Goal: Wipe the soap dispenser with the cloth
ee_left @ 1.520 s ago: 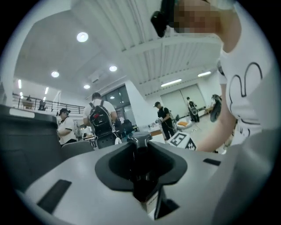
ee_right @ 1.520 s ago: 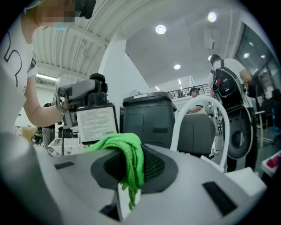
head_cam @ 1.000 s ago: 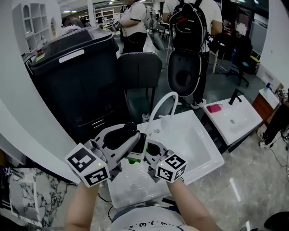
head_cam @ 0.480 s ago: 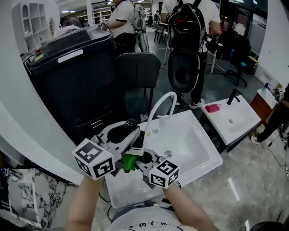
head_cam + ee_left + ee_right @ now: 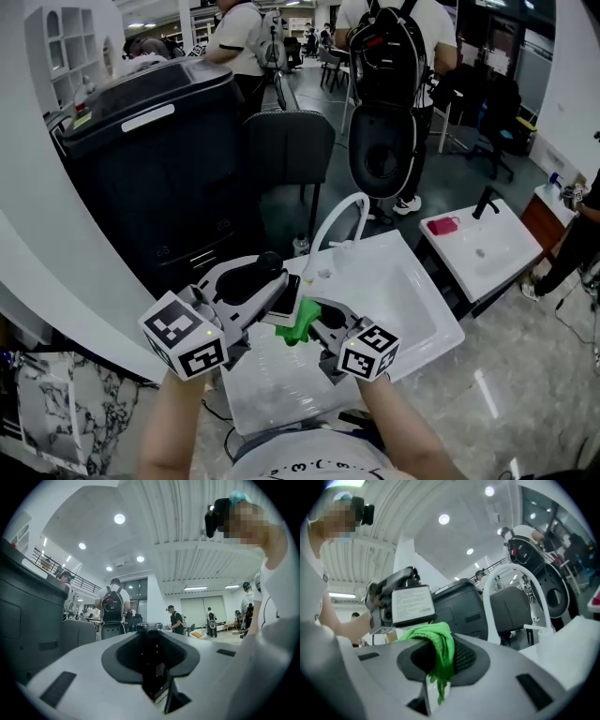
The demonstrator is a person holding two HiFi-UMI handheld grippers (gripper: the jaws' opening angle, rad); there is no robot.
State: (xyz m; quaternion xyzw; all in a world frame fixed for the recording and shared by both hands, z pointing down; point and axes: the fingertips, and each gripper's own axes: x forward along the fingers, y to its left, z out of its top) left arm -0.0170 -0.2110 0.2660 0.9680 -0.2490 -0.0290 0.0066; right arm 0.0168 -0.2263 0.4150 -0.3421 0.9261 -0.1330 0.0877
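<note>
A big open workroom or test hall: white sinks (image 5: 403,291) stand loose on a polished floor (image 5: 525,356), among office chairs (image 5: 291,150), a black cabinet (image 5: 159,178), ceiling spotlights (image 5: 119,519) and people (image 5: 394,56) standing about.

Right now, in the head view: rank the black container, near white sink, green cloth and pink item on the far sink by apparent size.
1. black container
2. near white sink
3. green cloth, partly hidden in the jaws
4. pink item; it lies farther away, so its true size against the cloth is unsure
</note>
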